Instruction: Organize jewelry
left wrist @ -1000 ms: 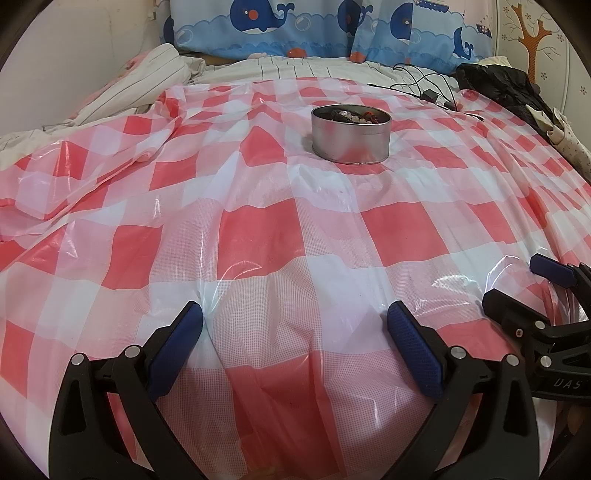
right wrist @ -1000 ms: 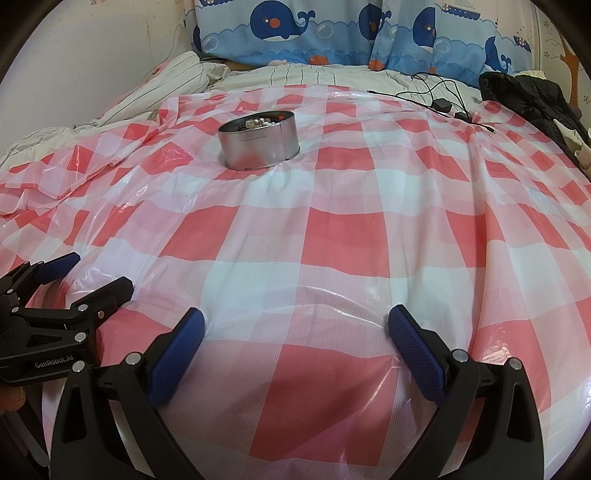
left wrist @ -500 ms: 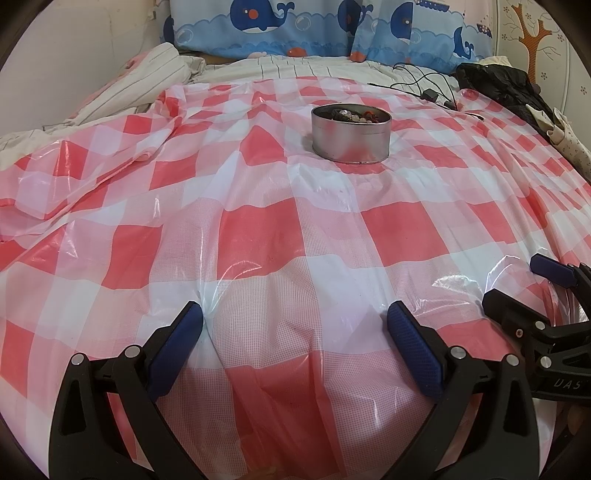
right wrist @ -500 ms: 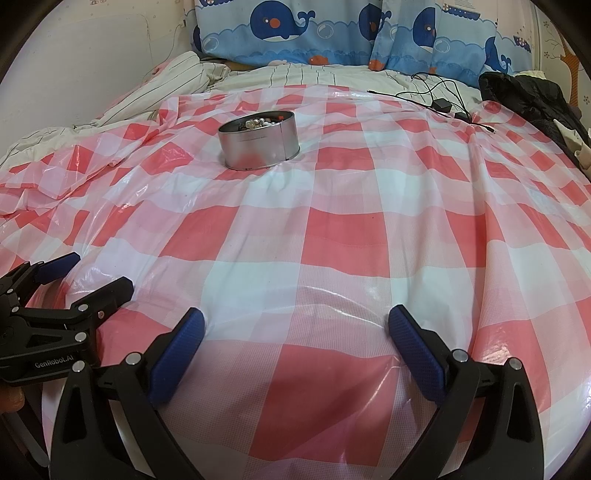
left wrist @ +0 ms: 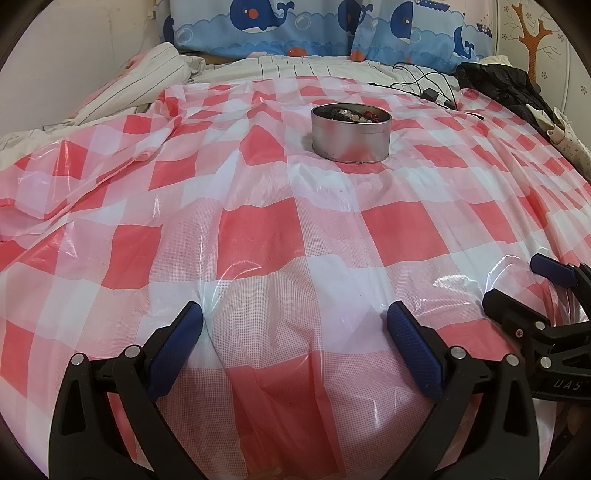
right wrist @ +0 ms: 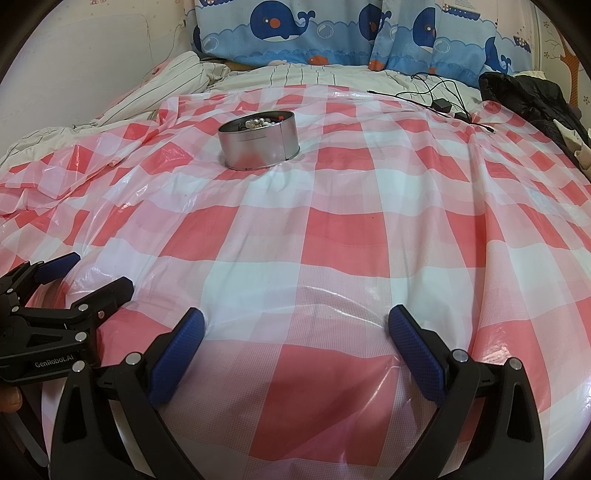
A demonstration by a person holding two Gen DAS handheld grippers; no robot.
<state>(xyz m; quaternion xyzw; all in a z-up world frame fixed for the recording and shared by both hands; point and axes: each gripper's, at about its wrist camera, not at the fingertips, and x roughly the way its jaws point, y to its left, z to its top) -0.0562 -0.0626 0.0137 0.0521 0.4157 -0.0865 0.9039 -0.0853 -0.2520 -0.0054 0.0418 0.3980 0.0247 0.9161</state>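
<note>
A round silver tin (left wrist: 351, 136) holding beads and jewelry (left wrist: 351, 112) stands on the red and white checked plastic sheet (left wrist: 258, 229) in the far middle of the bed. It also shows in the right wrist view (right wrist: 258, 142), with pearls and beads (right wrist: 260, 122) inside. My left gripper (left wrist: 293, 319) is open and empty, low at the near edge, far from the tin. My right gripper (right wrist: 295, 325) is open and empty, just to the right of the left one. Each gripper shows at the other view's lower edge.
Striped bedding (left wrist: 122, 88) lies bunched at the far left. Whale-print pillows (left wrist: 295, 29) line the headboard. A black cable with a charger (left wrist: 428, 92) and a dark jacket (left wrist: 506, 88) lie at the far right.
</note>
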